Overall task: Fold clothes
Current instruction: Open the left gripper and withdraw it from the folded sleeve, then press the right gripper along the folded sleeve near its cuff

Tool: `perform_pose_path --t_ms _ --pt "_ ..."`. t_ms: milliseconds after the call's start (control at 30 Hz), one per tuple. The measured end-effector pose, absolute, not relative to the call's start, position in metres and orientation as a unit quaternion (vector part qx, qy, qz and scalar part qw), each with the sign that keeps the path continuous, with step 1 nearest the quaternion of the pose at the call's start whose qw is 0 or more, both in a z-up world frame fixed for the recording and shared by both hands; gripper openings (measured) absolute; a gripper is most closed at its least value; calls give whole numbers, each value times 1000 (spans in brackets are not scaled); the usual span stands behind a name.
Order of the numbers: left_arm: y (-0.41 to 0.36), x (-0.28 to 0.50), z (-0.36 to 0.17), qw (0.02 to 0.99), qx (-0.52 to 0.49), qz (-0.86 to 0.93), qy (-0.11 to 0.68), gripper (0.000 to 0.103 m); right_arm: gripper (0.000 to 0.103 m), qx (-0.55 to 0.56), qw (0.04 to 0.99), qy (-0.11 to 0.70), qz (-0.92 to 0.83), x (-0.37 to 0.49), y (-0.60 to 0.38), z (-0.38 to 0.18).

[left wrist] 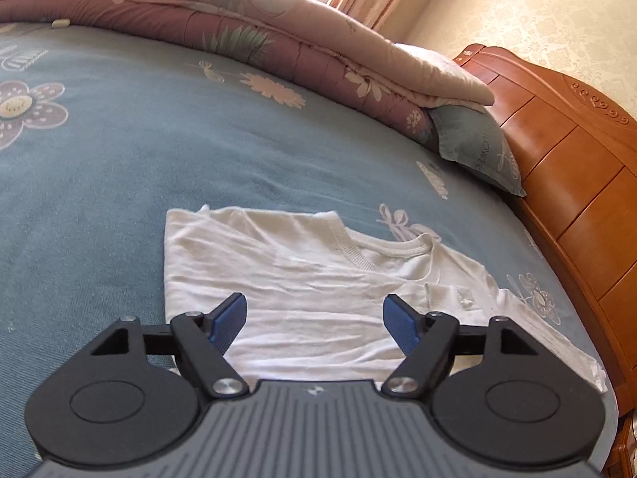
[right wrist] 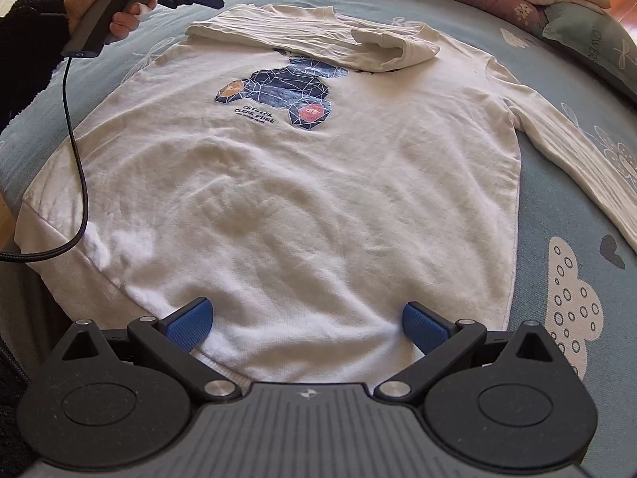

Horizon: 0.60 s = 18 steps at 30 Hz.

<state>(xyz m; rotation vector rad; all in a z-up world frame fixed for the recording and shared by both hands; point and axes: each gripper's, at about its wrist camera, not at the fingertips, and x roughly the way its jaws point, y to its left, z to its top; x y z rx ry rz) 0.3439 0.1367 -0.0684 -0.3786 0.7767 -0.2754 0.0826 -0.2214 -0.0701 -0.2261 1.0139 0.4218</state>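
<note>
Right gripper (right wrist: 306, 324) sits nearest the lens, jaws wide w/ nothing pinched; the white sweatshirt (right wrist: 278, 199) hem lies between and just beyond its blue pads (right wrist: 189, 324), flat on the blue floral bedsheet (right wrist: 557, 207). One sleeve (right wrist: 318, 40) is folded across the chest over the dark bear print (right wrist: 278, 91); the other sleeve (right wrist: 577, 159) stretches out right of the jaws. Left gripper (left wrist: 314, 320) hovers over the collar area (left wrist: 398, 249), jaws wide, empty. A hand (right wrist: 103, 0) holds its handle. Quilt (left wrist: 239, 32) and wooden headboard (left wrist: 577, 151) lie far ahead.
</note>
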Motion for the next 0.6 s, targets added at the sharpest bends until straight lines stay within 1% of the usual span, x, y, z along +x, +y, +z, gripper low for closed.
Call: perform_pose_path --t_ms 67,133,300,400,500,600 --pt "137 345 -87 893 -185 -125 390 75 103 -104 849 479 198 82 -222 -70" --pt "138 335 -86 900 -180 -134 375 75 103 -104 853 472 198 79 -223 -71" --pt "140 313 -60 906 -151 -125 376 76 103 -86 836 496 220 97 -226 -61" --pt "133 293 -46 913 -115 -119 374 79 103 -57 847 473 238 121 -230 -39" --pt "124 278 -45 913 -82 -111 385 81 103 -101 873 426 215 160 -220 -18" --pt "117 265 -47 910 -66 -99 397 81 103 -173 891 379 178 210 -203 -12"
